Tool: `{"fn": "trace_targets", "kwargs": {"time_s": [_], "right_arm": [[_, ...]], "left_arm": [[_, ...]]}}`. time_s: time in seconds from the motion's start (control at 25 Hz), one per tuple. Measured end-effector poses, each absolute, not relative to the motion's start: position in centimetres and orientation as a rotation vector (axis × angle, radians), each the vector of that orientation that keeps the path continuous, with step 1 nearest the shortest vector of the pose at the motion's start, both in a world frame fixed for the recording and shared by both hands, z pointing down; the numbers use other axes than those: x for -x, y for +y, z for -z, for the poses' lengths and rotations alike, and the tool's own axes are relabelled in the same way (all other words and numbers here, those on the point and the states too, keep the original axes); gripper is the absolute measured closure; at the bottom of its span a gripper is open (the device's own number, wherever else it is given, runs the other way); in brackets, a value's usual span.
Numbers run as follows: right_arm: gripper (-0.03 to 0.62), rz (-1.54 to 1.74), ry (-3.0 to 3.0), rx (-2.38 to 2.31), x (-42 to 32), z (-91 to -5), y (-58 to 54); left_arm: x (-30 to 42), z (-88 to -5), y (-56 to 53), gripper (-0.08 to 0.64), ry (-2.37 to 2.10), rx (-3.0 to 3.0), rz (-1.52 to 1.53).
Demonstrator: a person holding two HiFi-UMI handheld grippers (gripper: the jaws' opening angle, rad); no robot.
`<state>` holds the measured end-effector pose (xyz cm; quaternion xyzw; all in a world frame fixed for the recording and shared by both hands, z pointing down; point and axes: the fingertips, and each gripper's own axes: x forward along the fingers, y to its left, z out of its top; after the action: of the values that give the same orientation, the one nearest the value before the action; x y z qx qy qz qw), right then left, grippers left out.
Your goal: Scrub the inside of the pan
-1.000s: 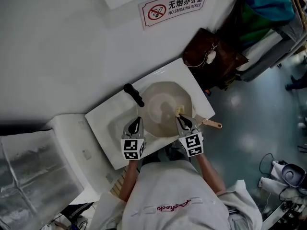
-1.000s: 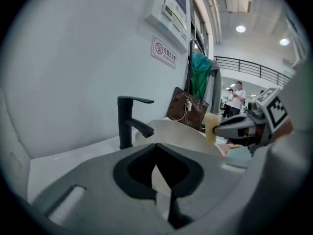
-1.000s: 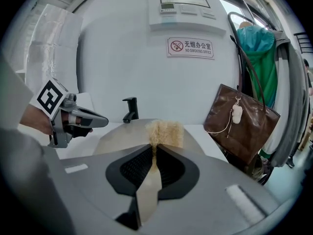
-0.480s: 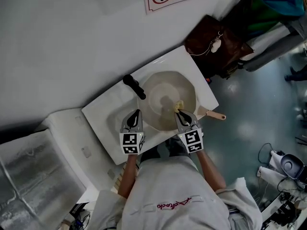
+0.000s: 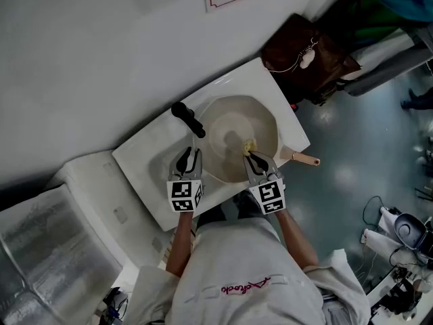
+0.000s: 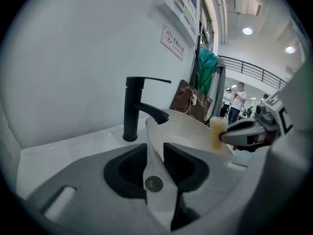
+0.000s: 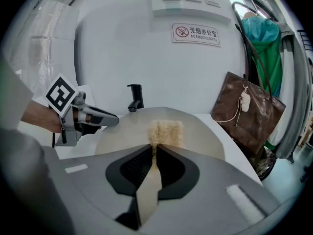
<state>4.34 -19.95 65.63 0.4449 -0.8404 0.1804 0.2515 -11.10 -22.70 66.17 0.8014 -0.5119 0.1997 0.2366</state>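
A beige pan (image 5: 237, 131) lies tilted in the white sink (image 5: 152, 156), its wooden handle (image 5: 303, 158) sticking out to the right. My left gripper (image 5: 189, 160) is at the pan's near left rim. Its jaws are opening, and the pan's rim (image 6: 155, 146) stands between them, with the pads apart from it. My right gripper (image 5: 252, 158) is shut on a yellow sponge (image 5: 249, 147), which rests against the pan's inside wall (image 7: 205, 136). The right gripper view shows the sponge (image 7: 165, 131) just past my fingertips and the left gripper (image 7: 110, 117) beside the pan.
A black faucet (image 5: 188, 119) stands at the sink's back, just left of the pan. A brown bag (image 5: 308, 53) sits against the wall to the right of the sink. A white cabinet top (image 5: 88, 195) adjoins the sink on the left.
My left gripper's jaws have spread apart at the pan's rim; they were together before. The right gripper keeps the sponge inside the pan, in nearly the same spot.
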Motion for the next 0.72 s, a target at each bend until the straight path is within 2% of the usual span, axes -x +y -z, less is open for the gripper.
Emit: {"fn": "trace_targets", "kwargs": {"time_s": [0.72], "right_arm": [[0.555,-0.302,-2.263,-1.059,-2.2,-65.9,-22.9]], "left_arm": [[10.6,-66.7,-23.3,0.482,-1.373,-2.187,-0.543]]}}
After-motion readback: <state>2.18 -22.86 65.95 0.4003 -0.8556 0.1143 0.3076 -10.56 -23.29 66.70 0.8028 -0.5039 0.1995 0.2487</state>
